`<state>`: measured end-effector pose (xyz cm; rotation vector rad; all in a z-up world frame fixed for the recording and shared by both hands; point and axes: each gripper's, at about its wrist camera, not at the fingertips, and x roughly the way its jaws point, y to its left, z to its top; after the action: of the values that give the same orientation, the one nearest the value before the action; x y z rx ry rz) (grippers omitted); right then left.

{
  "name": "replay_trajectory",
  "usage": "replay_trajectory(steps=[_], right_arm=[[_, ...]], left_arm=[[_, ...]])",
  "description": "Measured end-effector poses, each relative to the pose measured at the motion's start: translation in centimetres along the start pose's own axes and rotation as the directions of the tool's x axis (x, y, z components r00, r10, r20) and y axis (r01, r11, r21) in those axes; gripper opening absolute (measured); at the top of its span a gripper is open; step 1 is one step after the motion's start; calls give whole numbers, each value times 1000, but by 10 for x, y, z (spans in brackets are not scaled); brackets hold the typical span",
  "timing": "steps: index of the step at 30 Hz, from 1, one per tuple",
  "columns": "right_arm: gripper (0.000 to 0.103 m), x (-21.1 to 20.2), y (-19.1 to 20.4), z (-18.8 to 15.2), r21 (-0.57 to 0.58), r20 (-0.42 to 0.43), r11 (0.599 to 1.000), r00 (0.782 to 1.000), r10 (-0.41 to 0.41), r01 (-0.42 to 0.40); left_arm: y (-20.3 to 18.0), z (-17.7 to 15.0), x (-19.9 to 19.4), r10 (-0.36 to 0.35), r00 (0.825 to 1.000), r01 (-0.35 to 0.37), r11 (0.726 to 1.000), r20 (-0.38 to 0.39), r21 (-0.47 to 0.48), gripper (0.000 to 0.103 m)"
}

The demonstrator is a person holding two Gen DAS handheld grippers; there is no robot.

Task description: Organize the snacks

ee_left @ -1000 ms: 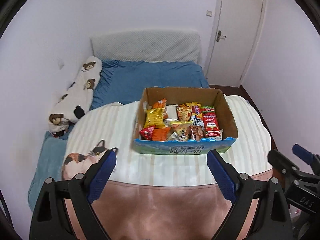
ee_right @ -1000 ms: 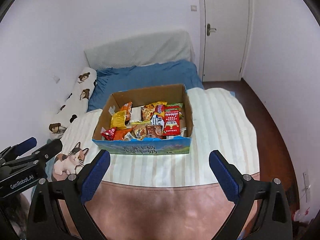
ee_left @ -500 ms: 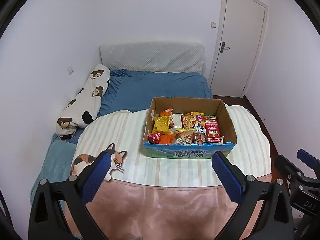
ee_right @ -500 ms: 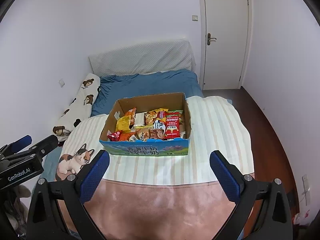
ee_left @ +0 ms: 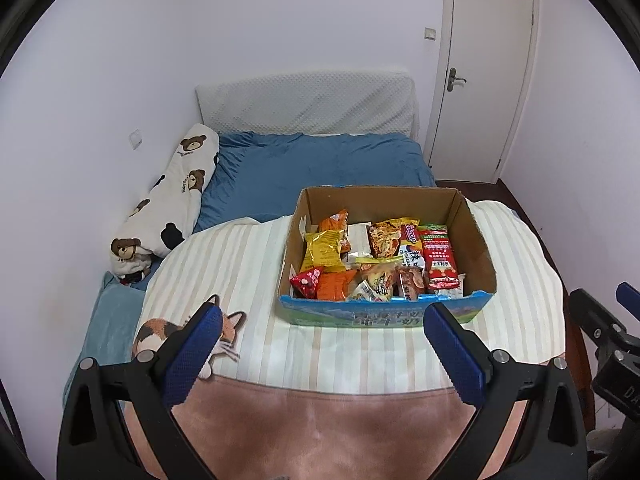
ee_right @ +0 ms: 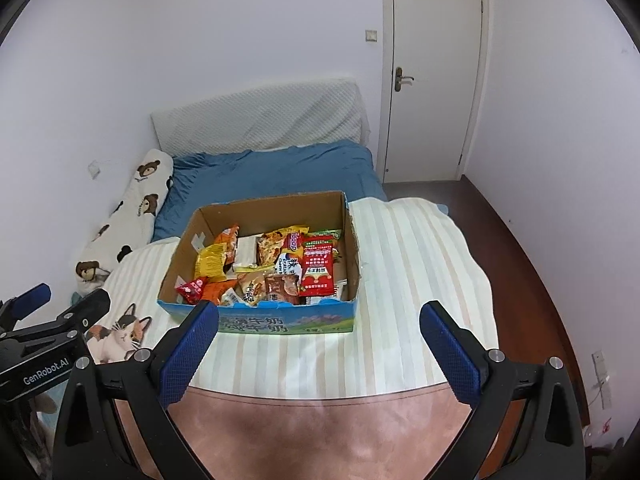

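A cardboard box (ee_left: 476, 236) with a blue printed front stands on the striped cloth (ee_left: 248, 272) that covers the bench, its top open. It holds a loose heap of snack packets (ee_left: 376, 260): a yellow bag (ee_left: 324, 249) and an orange one toward the left wall, a small red triangular packet (ee_left: 306, 281) in the near left corner, a tall red packet (ee_left: 440, 261) on the right side, and brown and white wrappers crowded between them. The right end of the box floor shows bare cardboard beside the red packet. The box sits toward the far half of the cloth, with a broad strip of free cloth in front of it and more on both sides; a printed cat (ee_right: 120, 334) lies on the cloth to the left. The near edge of the bench is bare pinkish surface (ee_right: 320, 432). The left tongs (ee_left: 322, 354) stand wide with nothing between the pads, hanging above the near strip just short of the box front. The right tongs (ee_right: 320, 350) are likewise spread wide and hold nothing, in front of the box. Beyond the bench lies a bed with a blue sheet (ee_left: 320, 168), a bear-print pillow (ee_left: 168, 204) along the wall, and a closed white door (ee_right: 434, 76) at the back right.
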<state>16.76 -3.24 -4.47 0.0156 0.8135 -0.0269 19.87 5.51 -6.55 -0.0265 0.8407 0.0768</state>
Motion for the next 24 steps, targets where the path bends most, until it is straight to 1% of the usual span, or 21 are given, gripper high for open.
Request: replay_trajectory(steps=[1, 6, 10, 17, 24], right_arm=[[102, 3, -1, 1, 3, -3, 1000, 1000, -2, 2], [102, 29, 2, 6, 7, -25, 1000, 1000, -12, 13], [102, 43, 3, 10, 11, -28, 1000, 999, -25, 26], [102, 60, 5, 15, 14, -41, 999, 998, -44, 45], [102, 67, 8, 13, 12, -55, 999, 997, -49, 50]], left_arm=[[-2, 2, 6, 10, 1000, -10, 1000, 2, 5, 103], [-5, 8, 30, 12, 1000, -12, 1000, -25, 1, 103], [-7, 11, 43, 22, 999, -22, 1000, -31, 7, 103], [-9, 17, 55, 24, 999, -23, 1000, -39, 14, 103], [-10, 19, 60, 24, 999, -24, 1000, -44, 17, 103]])
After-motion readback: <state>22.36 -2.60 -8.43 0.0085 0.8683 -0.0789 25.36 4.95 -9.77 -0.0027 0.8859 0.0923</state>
